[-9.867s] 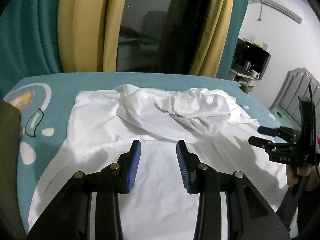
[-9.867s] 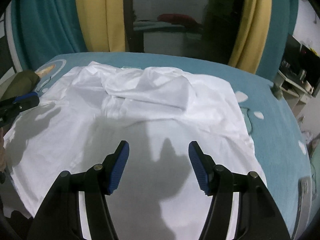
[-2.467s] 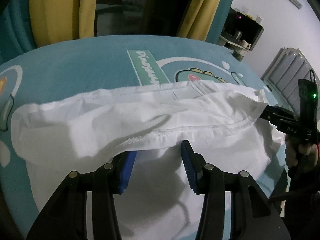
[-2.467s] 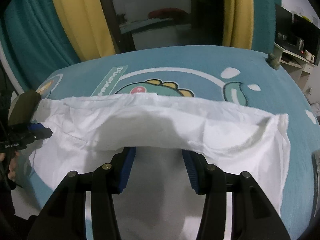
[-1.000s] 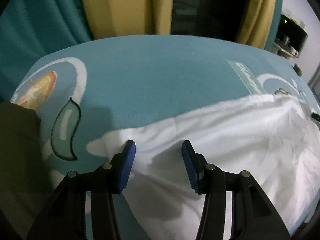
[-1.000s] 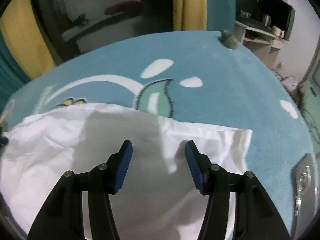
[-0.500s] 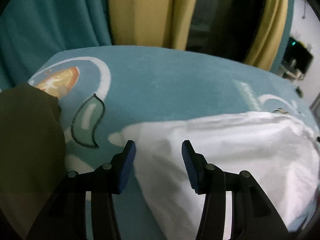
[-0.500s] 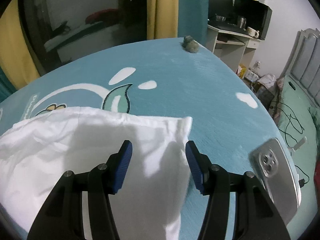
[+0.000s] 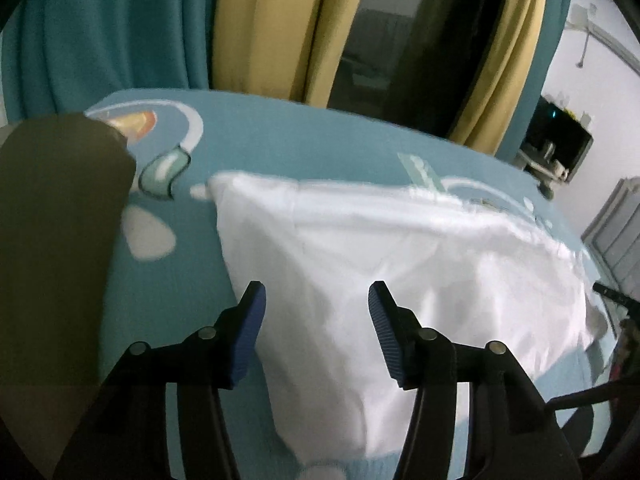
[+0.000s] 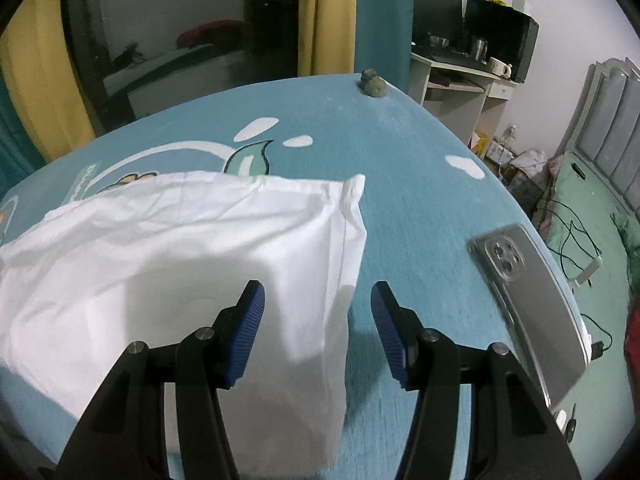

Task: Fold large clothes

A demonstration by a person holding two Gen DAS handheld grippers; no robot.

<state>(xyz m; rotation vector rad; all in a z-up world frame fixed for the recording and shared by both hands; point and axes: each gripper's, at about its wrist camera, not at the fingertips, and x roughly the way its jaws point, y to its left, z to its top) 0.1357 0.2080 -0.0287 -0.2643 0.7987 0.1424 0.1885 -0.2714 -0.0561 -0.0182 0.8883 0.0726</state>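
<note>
Garment: white, folded, soft creases; near edge cut off.
Left gripper: spread wide, empty.
Right gripper: spread wide, empty.

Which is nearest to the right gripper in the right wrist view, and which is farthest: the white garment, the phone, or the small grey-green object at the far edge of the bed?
From the right gripper, nearest first:
1. White garment: under the left finger, its edge in the gap.
2. Phone: on the right, lying flat on the blue bedspread.
3. Small grey-green object: far edge, ahead.
</note>
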